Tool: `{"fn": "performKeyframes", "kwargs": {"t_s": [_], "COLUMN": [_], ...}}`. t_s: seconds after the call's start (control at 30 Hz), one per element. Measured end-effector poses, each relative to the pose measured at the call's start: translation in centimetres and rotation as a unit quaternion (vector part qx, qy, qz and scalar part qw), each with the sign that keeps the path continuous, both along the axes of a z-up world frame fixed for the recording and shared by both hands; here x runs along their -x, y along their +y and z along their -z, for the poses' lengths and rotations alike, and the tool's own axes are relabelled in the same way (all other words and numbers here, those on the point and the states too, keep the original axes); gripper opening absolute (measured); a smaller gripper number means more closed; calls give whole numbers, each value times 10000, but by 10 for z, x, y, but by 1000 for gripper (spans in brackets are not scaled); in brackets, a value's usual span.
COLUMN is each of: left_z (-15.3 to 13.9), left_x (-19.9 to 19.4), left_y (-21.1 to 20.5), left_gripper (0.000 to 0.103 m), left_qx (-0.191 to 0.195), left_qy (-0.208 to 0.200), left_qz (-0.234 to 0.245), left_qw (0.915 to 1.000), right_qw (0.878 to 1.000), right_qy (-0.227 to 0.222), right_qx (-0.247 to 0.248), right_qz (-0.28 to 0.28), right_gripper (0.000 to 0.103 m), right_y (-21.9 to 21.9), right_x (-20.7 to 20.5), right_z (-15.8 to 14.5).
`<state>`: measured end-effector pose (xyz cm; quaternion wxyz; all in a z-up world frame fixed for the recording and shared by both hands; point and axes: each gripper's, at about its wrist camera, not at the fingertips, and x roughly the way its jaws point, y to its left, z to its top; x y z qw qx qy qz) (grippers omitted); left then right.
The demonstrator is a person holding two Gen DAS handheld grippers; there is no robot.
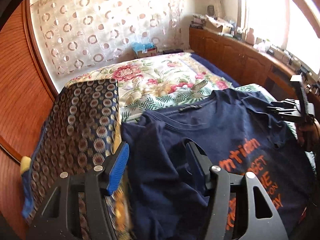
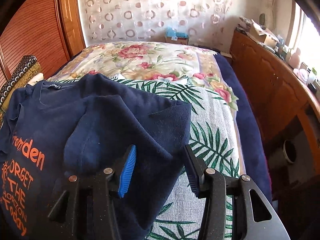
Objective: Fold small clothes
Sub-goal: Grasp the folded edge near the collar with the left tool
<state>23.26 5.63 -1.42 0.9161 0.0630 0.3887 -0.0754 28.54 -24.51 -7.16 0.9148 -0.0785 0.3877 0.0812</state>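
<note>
Sleeve (image 2: 128, 124) is lying folded on shirt (image 2: 40, 120); both grippers (image 1: 158, 170) (image 2: 160, 170) are standing released, risking snagging it loose.

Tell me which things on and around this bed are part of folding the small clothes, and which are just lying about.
Part of the job:
- navy T-shirt with orange lettering, sleeve folded in
- left gripper, jaws open over the shirt
- right gripper, jaws open at the shirt's edge

Just lying about:
- patterned cushion
- floral bedspread
- palm-leaf cover
- cardboard box
- wooden cabinet with clutter
</note>
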Motion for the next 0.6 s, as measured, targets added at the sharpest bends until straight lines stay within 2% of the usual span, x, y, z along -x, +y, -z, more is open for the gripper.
{"fn": "performKeyframes", "kwargs": {"t_s": [0.07, 0.17, 0.23, 0.27, 0.37, 0.6], "left_z": [0, 6, 12, 15, 24, 49], "left_x": [-14, -32, -45, -52, -65, -86], "left_y": [-2, -8, -10, -10, -13, -19], "left_gripper": [60, 53, 42, 41, 41, 39], "left_qx": [-80, -160, -49, 52, -296, -425], "left_qy": [110, 309, 553, 682, 826, 1455], "left_qz": [48, 159, 252, 276, 171, 345], "left_qw": [9999, 9993, 9981, 9973, 9960, 9878], "right_qw": [10000, 10000, 10000, 10000, 9999, 9999], "right_qy": [-66, -68, -63, -51, -3, -4], "right_qx": [13, 13, 18, -19, -163, -132], "right_qz": [-15, -11, 1, 7, 1, -1], "right_gripper": [50, 52, 53, 54, 55, 56], "right_y": [-5, -7, -11, -11, -19, -19], "right_x": [0, 3, -1, -1, -6, -7], "right_z": [4, 6, 10, 10, 10, 10]}}
